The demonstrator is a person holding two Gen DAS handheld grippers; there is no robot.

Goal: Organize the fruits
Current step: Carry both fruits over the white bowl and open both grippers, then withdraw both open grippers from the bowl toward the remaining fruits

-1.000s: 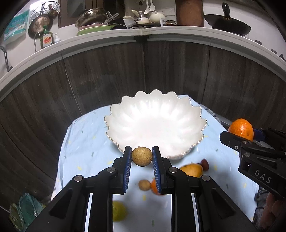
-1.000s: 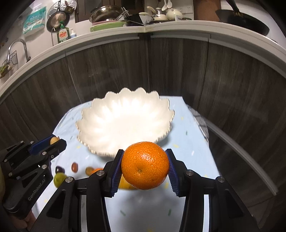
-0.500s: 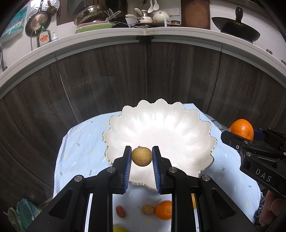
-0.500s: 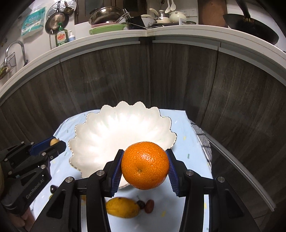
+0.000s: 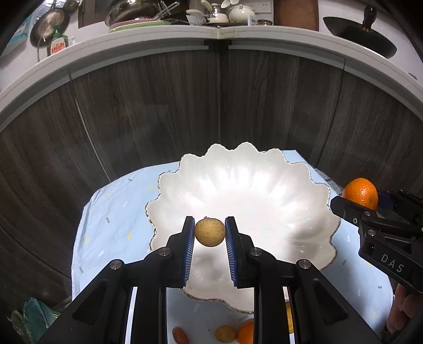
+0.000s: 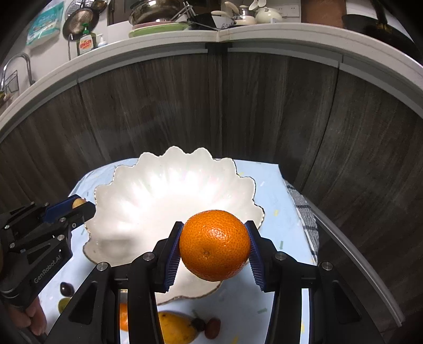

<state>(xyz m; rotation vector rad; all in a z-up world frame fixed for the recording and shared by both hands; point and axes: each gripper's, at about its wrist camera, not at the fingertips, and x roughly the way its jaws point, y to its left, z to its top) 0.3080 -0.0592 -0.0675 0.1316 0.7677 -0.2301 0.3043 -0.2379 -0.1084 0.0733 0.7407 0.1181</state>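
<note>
Brown fruit [image 5: 210, 232] over white bowl [image 5: 304, 180]

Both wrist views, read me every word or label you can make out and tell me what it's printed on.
"DAS": on the right tool body, left wrist view.
"GenRobot.AI": on the left tool body, right wrist view.
"fish": my best reading of the green bottle label on the counter; blurred.
Teal packet on the wall: print too blurred to read.

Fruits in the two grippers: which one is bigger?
The orange in the right gripper. It is far bigger than the small tan fruit pinched in the left gripper.
</note>
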